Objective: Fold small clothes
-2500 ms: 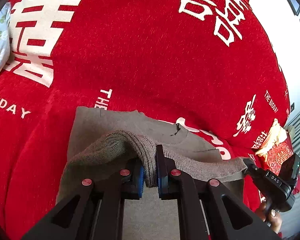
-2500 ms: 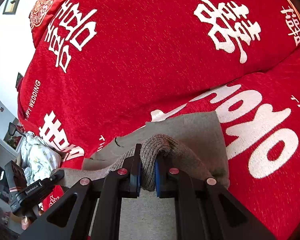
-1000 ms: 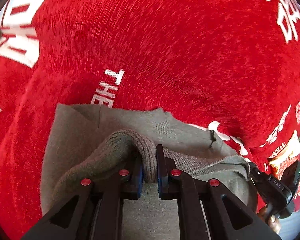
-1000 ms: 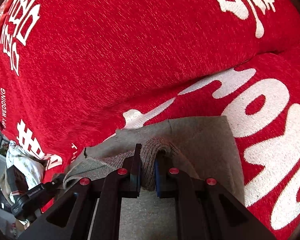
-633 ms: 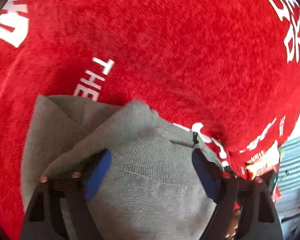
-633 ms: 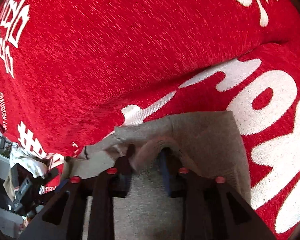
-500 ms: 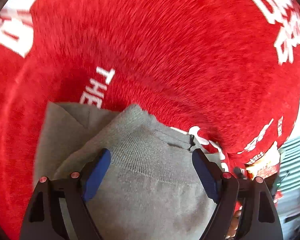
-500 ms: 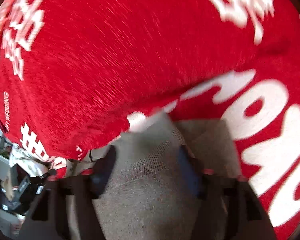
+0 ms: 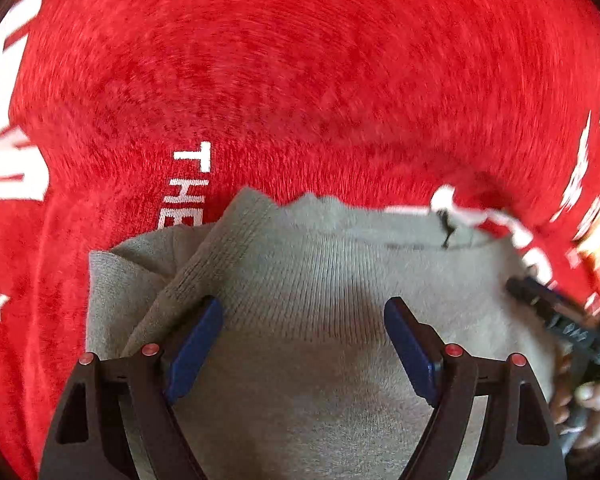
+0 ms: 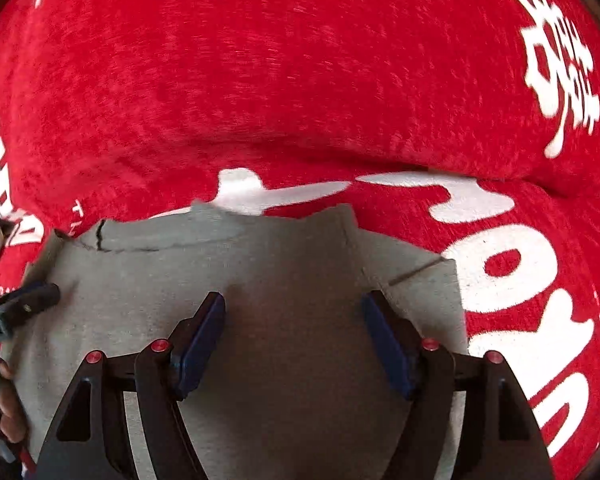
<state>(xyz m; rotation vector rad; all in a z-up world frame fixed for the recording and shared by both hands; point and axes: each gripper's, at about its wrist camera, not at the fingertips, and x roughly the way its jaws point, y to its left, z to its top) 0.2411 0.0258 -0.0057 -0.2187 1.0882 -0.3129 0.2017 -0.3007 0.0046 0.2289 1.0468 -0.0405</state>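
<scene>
Between both spread jaw pairs, grey garment lay released; left gripper and right gripper had let go, fold laid.

Red blanket lies bare beyond the grey garment, nothing blocking

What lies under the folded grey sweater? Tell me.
The grey sweater rests on a red blanket with white lettering, which shows all around it. Its folded-over top layer hides its lower layer, except at the left edge. Anything beneath is covered.
</scene>
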